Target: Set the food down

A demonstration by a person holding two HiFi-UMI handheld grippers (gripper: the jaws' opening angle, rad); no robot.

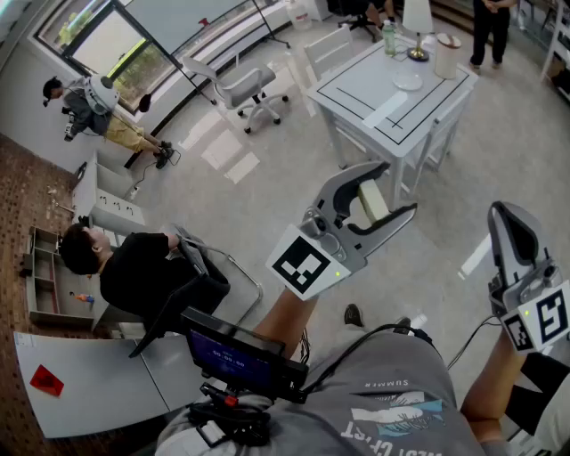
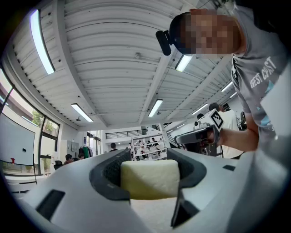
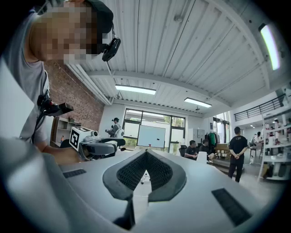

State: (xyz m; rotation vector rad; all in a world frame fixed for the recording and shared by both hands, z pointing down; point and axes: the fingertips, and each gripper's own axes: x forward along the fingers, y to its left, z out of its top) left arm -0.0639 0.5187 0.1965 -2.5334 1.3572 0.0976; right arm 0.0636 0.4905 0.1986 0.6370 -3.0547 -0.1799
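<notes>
In the head view's centre the left tool (image 1: 396,189) clamps a pale food block (image 1: 372,203) between wide-spread jaws above the floor (image 1: 499,151), while the right tool (image 1: 499,214), lower right, is closed and empty.

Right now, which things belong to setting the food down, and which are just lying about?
Job in hand:
- left gripper, shut on the food block
- table, probably where it goes

Lying about:
- right gripper, shut, empty, idle
- chair
- lamp
- bottle
</notes>
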